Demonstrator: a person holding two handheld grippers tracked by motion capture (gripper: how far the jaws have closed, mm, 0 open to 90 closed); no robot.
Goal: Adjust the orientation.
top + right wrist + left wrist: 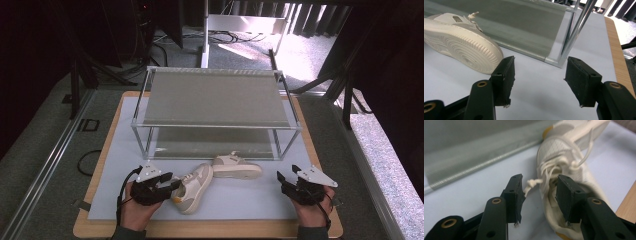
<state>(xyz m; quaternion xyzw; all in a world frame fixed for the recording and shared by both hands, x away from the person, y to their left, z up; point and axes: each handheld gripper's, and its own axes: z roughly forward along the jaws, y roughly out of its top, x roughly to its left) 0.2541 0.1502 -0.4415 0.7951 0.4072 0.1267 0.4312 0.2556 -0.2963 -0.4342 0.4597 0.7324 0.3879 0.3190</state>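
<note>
We log two cream sneakers with no legible brand or writing: the nearer sneaker (192, 187) toward the front edge of the white mat (115, 165), the second sneaker (236, 166) on its side before the shelf rack (215, 97). The left gripper (172, 185) straddles the nearer sneaker's collar; we cannot tell whether its pads grip it. The right gripper (285, 181) sits open near the mat's front right corner, well apart from both.

Cream mesh cloth and cotton laces on the near shoe (564, 152); ridged matt rubber sole on the far shoe (466, 50). Shiny metal tubes frame the rack (215, 97), its shelves grey woven cloth. Matt pale mat (125, 190) over wood board (210, 229).
</note>
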